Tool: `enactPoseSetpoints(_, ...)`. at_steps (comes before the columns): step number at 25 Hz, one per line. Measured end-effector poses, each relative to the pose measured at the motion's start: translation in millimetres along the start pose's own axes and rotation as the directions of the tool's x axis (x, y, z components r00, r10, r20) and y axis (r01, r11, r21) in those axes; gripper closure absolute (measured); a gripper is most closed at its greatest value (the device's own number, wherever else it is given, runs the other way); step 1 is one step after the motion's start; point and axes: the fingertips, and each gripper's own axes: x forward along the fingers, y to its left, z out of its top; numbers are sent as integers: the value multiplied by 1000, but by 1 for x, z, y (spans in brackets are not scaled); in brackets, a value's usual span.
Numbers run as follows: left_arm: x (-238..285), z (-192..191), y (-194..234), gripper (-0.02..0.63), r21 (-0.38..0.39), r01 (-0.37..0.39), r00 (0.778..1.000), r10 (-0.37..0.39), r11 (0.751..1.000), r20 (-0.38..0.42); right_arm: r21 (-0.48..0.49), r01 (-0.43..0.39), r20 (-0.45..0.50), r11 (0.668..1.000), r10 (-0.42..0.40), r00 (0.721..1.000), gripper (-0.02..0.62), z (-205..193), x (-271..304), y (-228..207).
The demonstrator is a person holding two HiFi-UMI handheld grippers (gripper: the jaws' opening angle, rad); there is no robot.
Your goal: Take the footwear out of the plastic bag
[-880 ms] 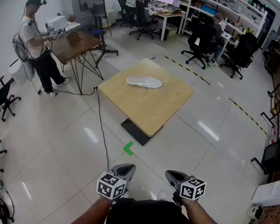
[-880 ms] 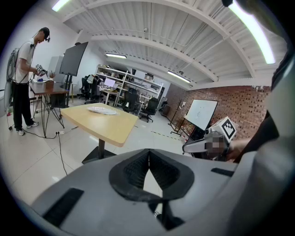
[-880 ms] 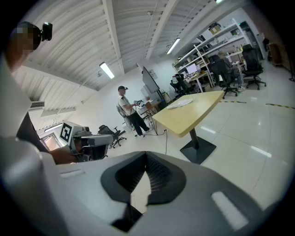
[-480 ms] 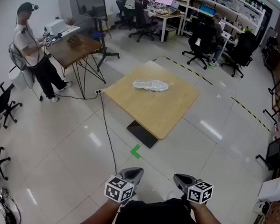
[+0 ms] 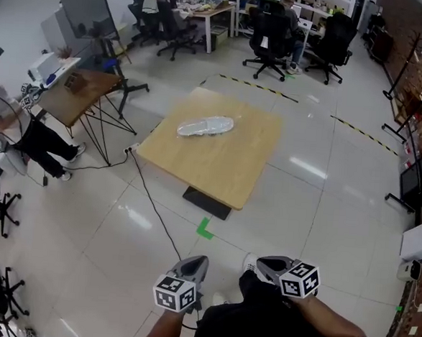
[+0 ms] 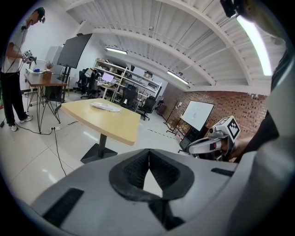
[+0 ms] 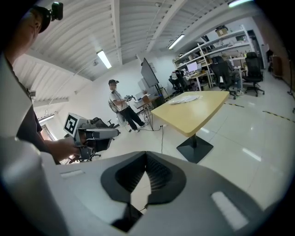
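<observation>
A clear plastic bag with a pale shoe inside lies on the far left part of a square wooden table; it also shows small and distant as the bag in the left gripper view and the bag in the right gripper view. My left gripper and right gripper are held close to my body, well short of the table, over the floor. Both are shut with nothing between the jaws. In the gripper views the left gripper and right gripper show their jaws meeting at the tips.
A black cable runs across the tiled floor from the table toward me. A green tape mark lies by the table's black base. A person stands at a side desk on the left. Office chairs and desks line the far wall.
The head view has swung, so the table now sits more centred and the person at the left is nearer the edge. Both grippers stay shut close to my body.
</observation>
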Motion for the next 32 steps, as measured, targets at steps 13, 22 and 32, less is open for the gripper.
enactPoseSetpoints(13, 91, 108, 30, 598, 117, -95, 995, 99, 989, -26, -13, -155, 67, 988, 156, 986, 592, 111, 59, -83)
enactPoseSetpoints(22, 159, 196, 77, 598, 140, -187, 982, 188, 972, 8, -27, -198, 97, 980, 200, 975, 592, 184, 87, -158)
enactPoseSetpoints(32, 220, 246, 184, 583, 304, -84, 990, 116, 949, -87, 29, -39, 116, 999, 35, 993, 592, 244, 148, -191)
